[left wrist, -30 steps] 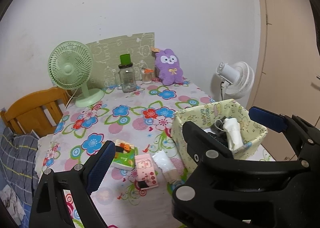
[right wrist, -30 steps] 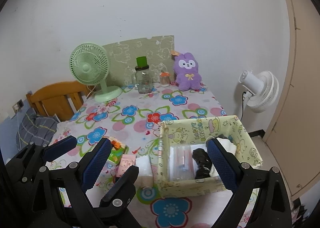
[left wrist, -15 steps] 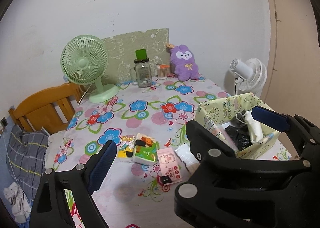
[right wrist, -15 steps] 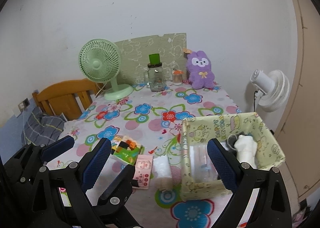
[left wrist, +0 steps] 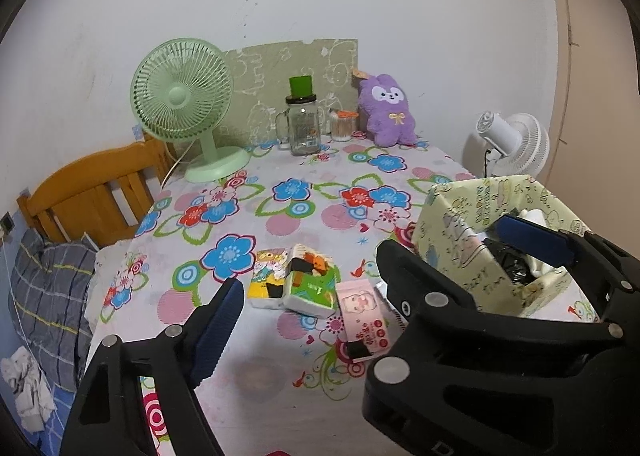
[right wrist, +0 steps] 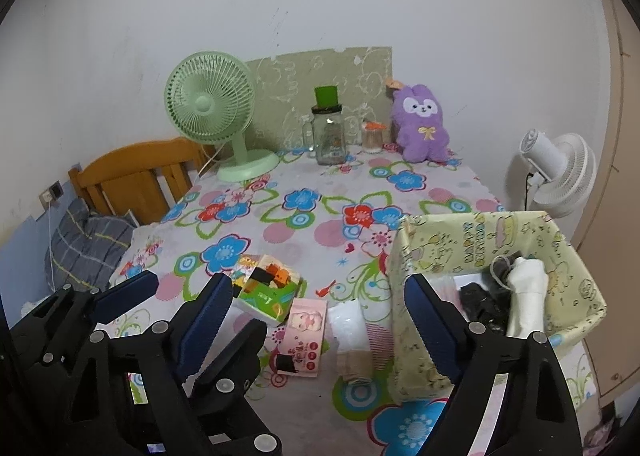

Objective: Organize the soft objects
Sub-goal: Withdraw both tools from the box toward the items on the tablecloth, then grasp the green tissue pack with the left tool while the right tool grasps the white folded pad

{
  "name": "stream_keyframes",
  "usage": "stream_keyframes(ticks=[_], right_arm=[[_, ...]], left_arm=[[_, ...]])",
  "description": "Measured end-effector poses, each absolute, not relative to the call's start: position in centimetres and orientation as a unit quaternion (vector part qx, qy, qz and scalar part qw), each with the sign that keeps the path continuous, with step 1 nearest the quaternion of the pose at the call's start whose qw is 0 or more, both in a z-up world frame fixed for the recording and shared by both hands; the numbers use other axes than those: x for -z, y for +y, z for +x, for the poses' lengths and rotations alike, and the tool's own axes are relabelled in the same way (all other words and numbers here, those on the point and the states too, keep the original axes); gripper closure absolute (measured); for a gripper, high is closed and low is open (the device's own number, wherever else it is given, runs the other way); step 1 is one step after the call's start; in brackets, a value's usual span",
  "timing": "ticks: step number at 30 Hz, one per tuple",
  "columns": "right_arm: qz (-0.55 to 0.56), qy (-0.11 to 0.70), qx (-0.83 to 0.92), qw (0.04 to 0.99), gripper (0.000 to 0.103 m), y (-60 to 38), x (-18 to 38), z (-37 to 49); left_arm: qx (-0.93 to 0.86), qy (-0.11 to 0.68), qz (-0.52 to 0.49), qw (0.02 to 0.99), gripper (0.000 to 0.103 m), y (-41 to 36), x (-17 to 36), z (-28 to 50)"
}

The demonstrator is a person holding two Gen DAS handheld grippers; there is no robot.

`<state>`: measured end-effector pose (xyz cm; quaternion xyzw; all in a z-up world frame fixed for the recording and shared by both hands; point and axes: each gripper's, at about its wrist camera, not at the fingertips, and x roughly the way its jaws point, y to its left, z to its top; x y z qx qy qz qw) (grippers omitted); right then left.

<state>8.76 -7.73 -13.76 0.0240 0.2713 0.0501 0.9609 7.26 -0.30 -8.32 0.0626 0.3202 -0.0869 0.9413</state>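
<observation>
Several soft tissue packs lie near the table's front: a yellow pack (left wrist: 266, 280), a green pack (left wrist: 310, 284) leaning on it, a pink pack (left wrist: 362, 316) and a clear wrapped pack (right wrist: 348, 320). A yellow-green patterned box (left wrist: 460, 216) at the right holds a white roll (right wrist: 526, 296) and a black item. My left gripper (left wrist: 320, 288) and right gripper (right wrist: 318, 288) hover side by side above the front edge, fingers interleaved. Both jaws are closing with nothing between the pads. The left gripper's right finger is hidden behind the right gripper.
At the back of the flowered tablecloth (left wrist: 248, 368) stand a green fan (left wrist: 184, 96), a glass jar (left wrist: 302, 124), a small cup and a purple plush (left wrist: 386, 112). A wooden chair (left wrist: 92, 192) with grey cloth is at the left. A white fan (left wrist: 512, 140) stands beyond the right edge.
Both hands have shifted left and sunk a little, so the box now sits further right in both views. Both pairs of jaws have narrowed slightly.
</observation>
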Motion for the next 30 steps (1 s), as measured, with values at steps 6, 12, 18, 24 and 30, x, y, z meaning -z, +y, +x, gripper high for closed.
stream_keyframes(ticks=[6, 12, 18, 24, 30], right_arm=[[0.020, 0.285, -0.057, 0.957, 0.014, -7.0, 15.1, 10.1], [0.016, 0.301, -0.076, 0.951, 0.021, -6.1, 16.1, 11.2], [0.011, 0.321, -0.074, 0.944, 0.029, -5.6, 17.2, 12.4], [0.000, 0.340, -0.058, 0.938, 0.039, -5.5, 18.5, 13.4], [0.007, 0.363, -0.039, 0.931, 0.041, -5.7, 19.9, 14.6]], left_arm=[[0.076, 0.335, 0.058, 0.937, 0.019, 0.5, 9.7, 8.3], [0.064, 0.347, 0.051, 0.934, 0.019, 1.5, 10.7, 9.1], [0.060, 0.363, 0.050, 0.928, 0.019, 1.9, 11.9, 10.2], [0.063, 0.380, 0.056, 0.921, 0.019, 1.8, 13.3, 11.2], [0.061, 0.391, 0.068, 0.916, 0.019, 1.7, 14.4, 12.3]])
